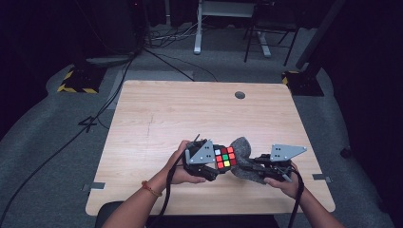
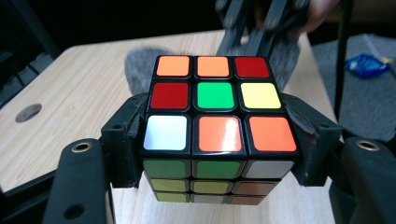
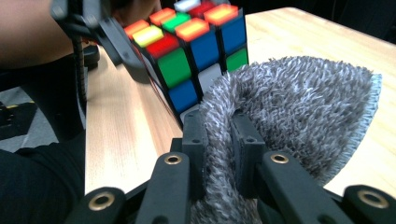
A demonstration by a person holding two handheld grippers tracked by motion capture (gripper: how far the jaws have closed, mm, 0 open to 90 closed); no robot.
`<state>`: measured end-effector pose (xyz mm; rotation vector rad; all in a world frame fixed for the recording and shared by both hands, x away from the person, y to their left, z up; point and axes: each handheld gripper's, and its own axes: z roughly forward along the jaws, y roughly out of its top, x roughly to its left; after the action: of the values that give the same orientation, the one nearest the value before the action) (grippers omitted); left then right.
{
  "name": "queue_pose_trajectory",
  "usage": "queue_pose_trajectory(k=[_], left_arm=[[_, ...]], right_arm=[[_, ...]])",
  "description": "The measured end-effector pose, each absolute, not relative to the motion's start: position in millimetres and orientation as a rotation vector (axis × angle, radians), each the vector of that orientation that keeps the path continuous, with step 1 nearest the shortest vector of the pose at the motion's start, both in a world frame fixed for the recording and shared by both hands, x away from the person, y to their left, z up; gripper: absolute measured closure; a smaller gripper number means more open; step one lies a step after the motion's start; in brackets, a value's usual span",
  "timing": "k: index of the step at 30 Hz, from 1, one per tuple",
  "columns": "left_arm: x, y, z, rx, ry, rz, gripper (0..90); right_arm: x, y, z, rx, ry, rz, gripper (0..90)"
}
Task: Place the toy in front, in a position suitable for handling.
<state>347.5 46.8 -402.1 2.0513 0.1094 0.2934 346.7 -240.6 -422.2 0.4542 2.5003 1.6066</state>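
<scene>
High view: left gripper (image 1: 215,164) fingers clamp the cube (image 1: 225,157), green-centred face upward; right gripper (image 1: 249,164) fingers pinch the grey cloth (image 1: 243,148) against its side.

Cube (image 2: 218,103) — black frame, orange, red, green, yellow, white, blue stickers; cloth (image 3: 299,107) — speckled grey; table (image 1: 161,114) pale wood.

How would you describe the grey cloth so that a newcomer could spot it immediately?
On the wooden table, look near the front edge. The cloth is pinched in the right hand-held gripper, beside the puzzle cube. It is fuzzy and plain grey, whereas the cube is hard and multicoloured.
</scene>
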Motion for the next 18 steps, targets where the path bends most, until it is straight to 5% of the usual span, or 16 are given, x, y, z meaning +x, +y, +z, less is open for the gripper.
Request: queue_pose_trajectory(k=[18], left_arm=[[347.5, 31.7, -415.0, 2.182, 0.069, 0.292, 31.4]], right_arm=[[331.9, -236.4, -407.9, 0.287, 2.434, 1.766, 79.2]])
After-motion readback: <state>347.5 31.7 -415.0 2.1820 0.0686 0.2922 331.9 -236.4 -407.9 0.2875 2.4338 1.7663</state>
